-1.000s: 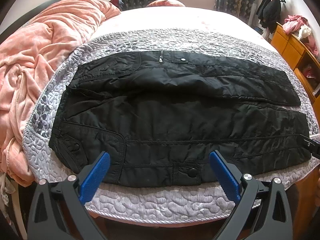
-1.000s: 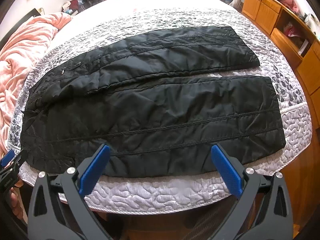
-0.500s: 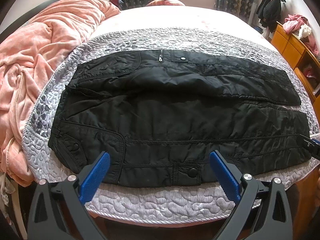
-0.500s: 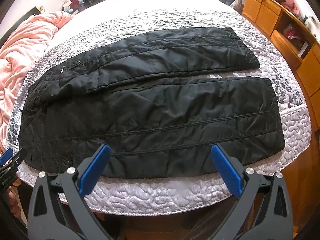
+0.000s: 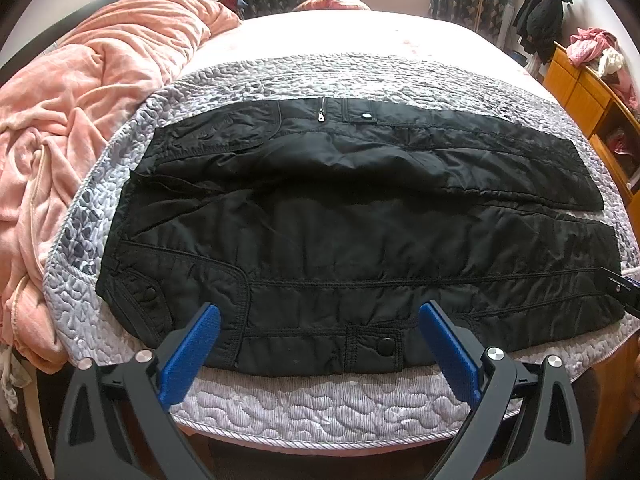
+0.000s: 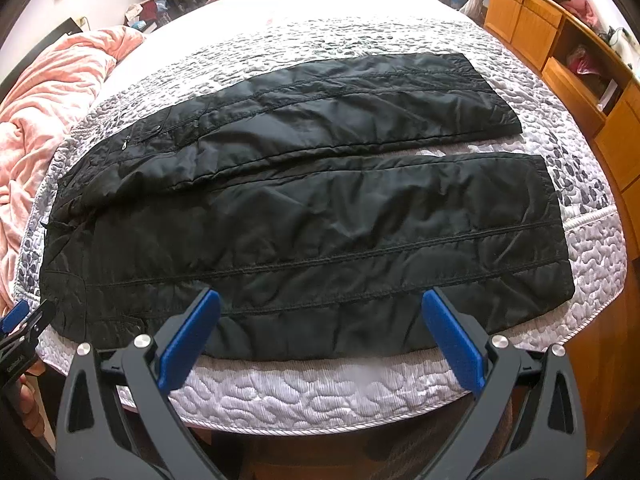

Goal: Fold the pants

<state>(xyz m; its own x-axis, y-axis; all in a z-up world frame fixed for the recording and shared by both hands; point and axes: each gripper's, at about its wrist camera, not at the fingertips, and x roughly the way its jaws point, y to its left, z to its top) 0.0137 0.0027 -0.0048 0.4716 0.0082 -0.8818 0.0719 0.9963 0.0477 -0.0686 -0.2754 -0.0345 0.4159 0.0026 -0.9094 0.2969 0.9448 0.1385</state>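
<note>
Black quilted pants [image 5: 340,232] lie flat on the bed, waist to the left, both legs stretched to the right and slightly apart at the cuffs [image 6: 532,208]. My left gripper [image 5: 320,320] is open and empty, hovering over the near edge of the waist end by a snap button [image 5: 386,345]. My right gripper [image 6: 320,308] is open and empty over the near edge of the closer leg [image 6: 320,240]. The left gripper's tip also shows at the left edge of the right wrist view [image 6: 20,324].
The pants rest on a grey-white quilted bedspread [image 5: 320,404] whose front edge lies just below my grippers. A rumpled pink blanket [image 5: 80,100] is heaped on the left. Wooden drawers [image 6: 560,40] with clothes on top stand to the right of the bed.
Both grippers have edged slightly forward toward the pants; the pants have not moved.
</note>
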